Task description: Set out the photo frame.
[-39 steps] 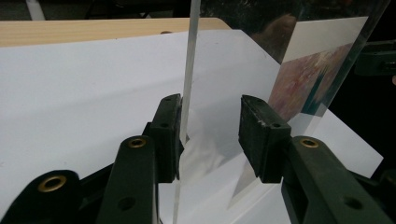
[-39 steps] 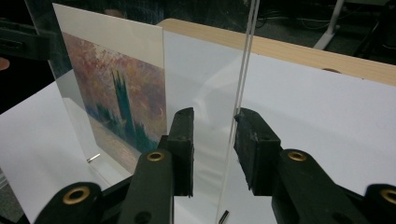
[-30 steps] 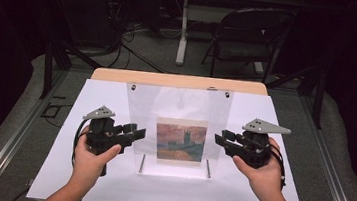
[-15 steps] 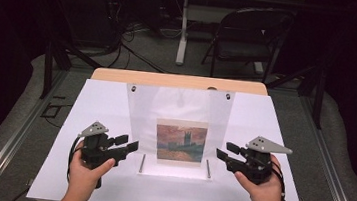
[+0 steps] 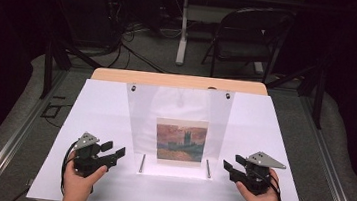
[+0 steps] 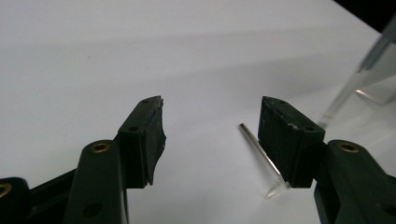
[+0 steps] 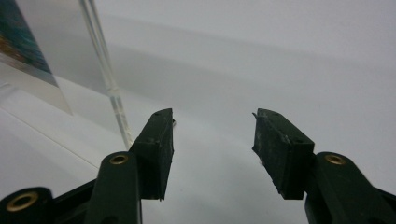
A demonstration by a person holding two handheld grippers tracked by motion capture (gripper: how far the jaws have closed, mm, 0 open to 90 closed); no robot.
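A clear acrylic stand (image 5: 178,105) rises at the table's middle with a small painted print (image 5: 181,139) leaning in it. My left gripper (image 5: 113,149) sits low at the stand's left, pointing toward its base. Its jaws have just been opening and hold nothing. In the left gripper view, the left gripper (image 6: 212,105) is open over the white top, and a clear edge of the stand's base (image 6: 261,158) lies by one jaw, untouched. My right gripper (image 5: 231,162) mirrors it on the stand's right, jaws also just opening. The right gripper (image 7: 212,114) is empty, with the stand's sheet edge (image 7: 107,79) just beyond.
The white tabletop (image 5: 100,107) has bare room on both sides of the stand. A wooden strip (image 5: 178,81) runs along its far edge. A folding chair (image 5: 248,37) and cables on the floor lie beyond the table.
Both hands have sunk toward the tabletop and drawn nearer the front edge. Both pairs of jaws stand wider apart than before.
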